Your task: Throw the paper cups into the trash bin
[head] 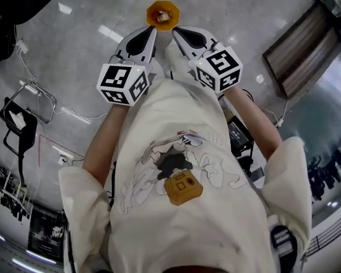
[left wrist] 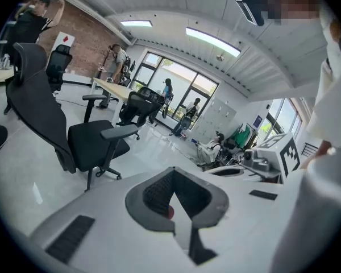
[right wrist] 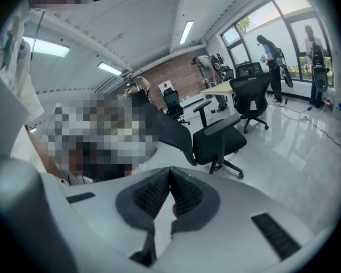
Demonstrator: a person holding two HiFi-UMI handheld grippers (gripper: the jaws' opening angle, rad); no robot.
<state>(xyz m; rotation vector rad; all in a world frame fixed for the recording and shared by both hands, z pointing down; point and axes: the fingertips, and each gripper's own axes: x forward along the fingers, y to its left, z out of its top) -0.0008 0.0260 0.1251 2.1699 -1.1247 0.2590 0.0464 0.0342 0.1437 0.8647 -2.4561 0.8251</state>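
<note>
An orange trash bin (head: 162,15) stands on the grey floor just beyond both grippers, with something pale lying inside it. No paper cup shows outside the bin. My left gripper (head: 149,32) and right gripper (head: 177,33) are held side by side in front of the person's chest, their tips pointing toward the bin. In the left gripper view the left gripper (left wrist: 173,171) has its jaws together with nothing between them. The right gripper view shows the right gripper (right wrist: 170,170) shut the same way, also holding nothing.
A black office chair (left wrist: 85,141) stands ahead of the left gripper, and another chair (right wrist: 221,138) ahead of the right. In the head view, cables (head: 74,115) and a black chair (head: 20,127) lie at left, and a dark cart (head: 238,138) stands at right. People stand far off near desks and windows.
</note>
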